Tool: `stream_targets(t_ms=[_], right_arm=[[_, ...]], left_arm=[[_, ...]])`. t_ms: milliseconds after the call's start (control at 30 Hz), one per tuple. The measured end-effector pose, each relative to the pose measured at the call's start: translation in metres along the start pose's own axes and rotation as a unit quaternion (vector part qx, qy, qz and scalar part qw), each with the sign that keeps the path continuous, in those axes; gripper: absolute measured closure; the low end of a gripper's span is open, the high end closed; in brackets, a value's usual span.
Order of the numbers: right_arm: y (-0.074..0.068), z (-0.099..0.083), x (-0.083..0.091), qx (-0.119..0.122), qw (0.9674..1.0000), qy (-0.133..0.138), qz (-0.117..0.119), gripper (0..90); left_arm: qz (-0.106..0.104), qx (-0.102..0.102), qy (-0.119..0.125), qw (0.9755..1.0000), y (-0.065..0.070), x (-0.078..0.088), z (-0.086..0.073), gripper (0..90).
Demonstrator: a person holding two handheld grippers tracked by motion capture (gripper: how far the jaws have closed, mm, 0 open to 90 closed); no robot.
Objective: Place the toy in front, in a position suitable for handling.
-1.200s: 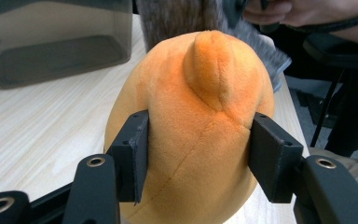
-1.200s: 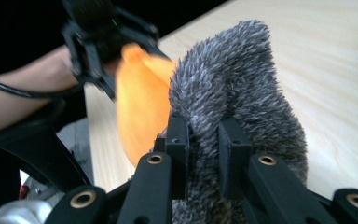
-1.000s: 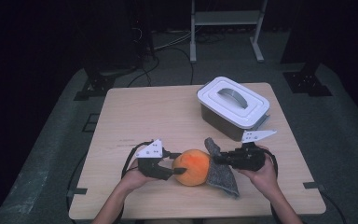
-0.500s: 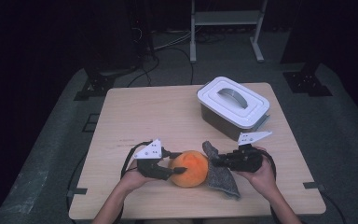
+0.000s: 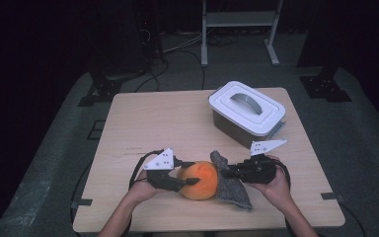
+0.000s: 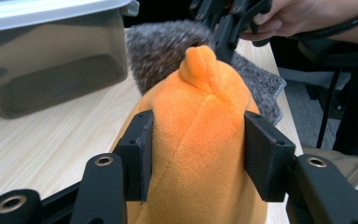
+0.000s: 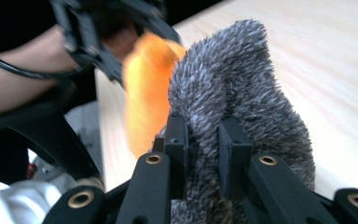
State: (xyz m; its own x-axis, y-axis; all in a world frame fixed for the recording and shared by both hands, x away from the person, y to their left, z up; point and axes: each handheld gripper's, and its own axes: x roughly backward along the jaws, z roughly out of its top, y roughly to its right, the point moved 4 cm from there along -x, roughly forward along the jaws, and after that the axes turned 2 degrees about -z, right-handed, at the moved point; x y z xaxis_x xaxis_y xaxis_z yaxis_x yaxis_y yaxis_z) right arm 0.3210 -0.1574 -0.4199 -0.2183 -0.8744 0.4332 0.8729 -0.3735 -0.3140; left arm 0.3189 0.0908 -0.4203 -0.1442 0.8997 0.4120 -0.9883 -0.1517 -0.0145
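Observation:
An orange plush toy [image 5: 201,178] lies near the table's front edge with a grey furry cloth [image 5: 232,187] against its right side. My left gripper [image 5: 191,173] is shut on the orange plush [image 6: 198,135], both pads pressing into its sides. From the right, my right gripper [image 5: 222,172] is shut on a bunched fold of the grey furry cloth [image 7: 233,102]. In the right gripper view the orange plush [image 7: 147,93] sits behind the cloth, blurred. The left gripper view has the grey cloth [image 6: 168,46] beyond the plush, with the right gripper [image 6: 223,39] pinching it.
A clear storage box with a white lid and grey handle [image 5: 246,111] stands at the back right of the wooden table [image 5: 153,123]. Cables and a metal stand [image 5: 237,29] are on the dark floor beyond.
Both grippers and the plush have shifted slightly toward the front left. Both grips are unchanged.

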Motion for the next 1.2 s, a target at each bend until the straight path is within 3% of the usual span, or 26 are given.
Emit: stream_targets(t_ms=[100, 167, 300, 367, 533, 600, 833, 967, 1033, 1100, 1200], right_arm=[[-0.010, 0.009, 0.000, 0.016, 0.9996, 0.020, 0.014, 74.8], [-0.013, 0.007, -0.004, 0.022, 0.9997, 0.006, 0.013, 74.7], [-0.003, -0.003, -0.009, 0.001, 0.9998, -0.020, 0.005, 74.9], [-0.001, -0.004, -0.009, 0.004, 0.9996, -0.028, -0.009, 74.9], [-0.016, 0.009, -0.006, 0.028, 0.9995, 0.013, 0.008, 75.0], [-0.019, 0.009, -0.009, 0.037, 0.9993, 0.003, 0.004, 74.9], [-0.004, -0.003, -0.010, 0.006, 0.9999, -0.015, -0.005, 74.9], [0.003, -0.007, -0.009, -0.003, 0.9997, -0.021, -0.010, 74.7], [0.007, -0.010, -0.010, -0.007, 0.9993, -0.031, -0.018, 74.6], [0.008, -0.010, -0.009, -0.010, 0.9993, -0.031, -0.017, 74.5], [0.001, -0.001, -0.003, 0.005, 0.9998, -0.003, -0.017, 74.7]], left_arm=[[-0.001, -0.006, -0.004, 1.0000, 0.003, -0.003, 0.002, 48.3], [0.001, -0.009, -0.011, 0.9999, 0.003, -0.005, 0.001, 48.3], [0.005, -0.007, -0.010, 0.9999, 0.003, -0.003, 0.002, 48.3], [0.007, -0.008, -0.009, 0.9999, 0.002, -0.002, 0.003, 48.6], [0.006, -0.008, -0.010, 0.9999, 0.004, -0.006, 0.004, 48.4], [0.007, -0.012, -0.016, 0.9998, 0.004, -0.009, 0.004, 47.1], [0.009, -0.003, -0.024, 0.9997, 0.001, -0.012, 0.000, 30.7], [0.008, 0.015, -0.025, 0.9995, -0.003, -0.010, -0.005, 27.4], [0.004, 0.018, -0.026, 0.9995, -0.004, -0.009, -0.006, 30.1], [0.011, 0.016, -0.026, 0.9995, -0.004, -0.009, -0.007, 38.4], [0.020, 0.015, -0.029, 0.9993, -0.003, -0.013, -0.004, 43.7]])
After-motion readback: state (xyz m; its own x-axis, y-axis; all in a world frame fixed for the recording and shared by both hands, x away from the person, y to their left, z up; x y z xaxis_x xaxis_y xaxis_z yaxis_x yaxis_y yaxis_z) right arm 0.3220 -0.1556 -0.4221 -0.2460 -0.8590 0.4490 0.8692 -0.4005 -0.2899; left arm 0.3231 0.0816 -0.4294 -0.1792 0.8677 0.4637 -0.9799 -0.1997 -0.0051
